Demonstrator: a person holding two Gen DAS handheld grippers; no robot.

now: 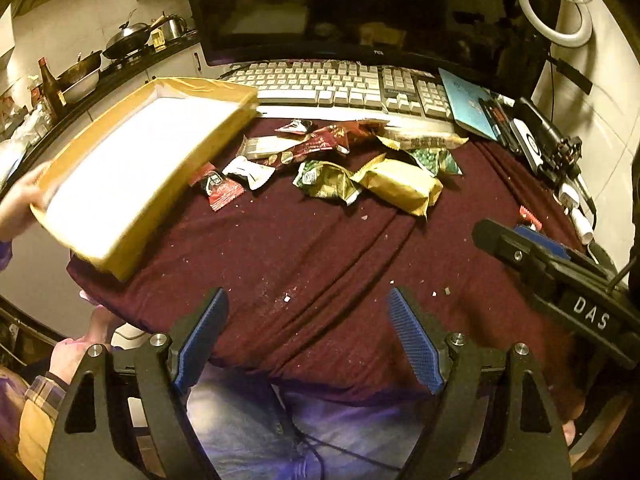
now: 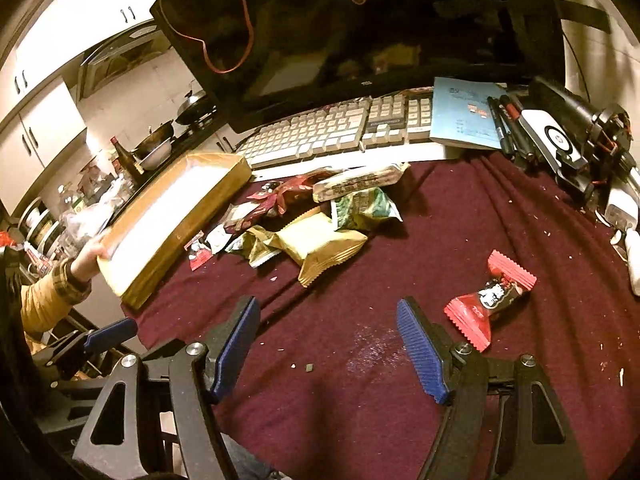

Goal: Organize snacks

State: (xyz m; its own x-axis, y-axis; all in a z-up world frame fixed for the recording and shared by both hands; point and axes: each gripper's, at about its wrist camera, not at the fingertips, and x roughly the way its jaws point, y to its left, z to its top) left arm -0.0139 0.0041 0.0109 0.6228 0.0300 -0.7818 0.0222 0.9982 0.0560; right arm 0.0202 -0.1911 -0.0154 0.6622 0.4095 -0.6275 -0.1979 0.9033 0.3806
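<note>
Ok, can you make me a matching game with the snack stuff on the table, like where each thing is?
Things:
1. yellow box
2. red candy
3. gold packet
4. keyboard

Places:
A. in front of the dark screen
B. alone on the cloth, beside the right gripper
C. tilted at the table's left edge, held by a hand
D. in the snack pile mid-table

Pairs: 1-C, 2-B, 3-D, 4-A
</note>
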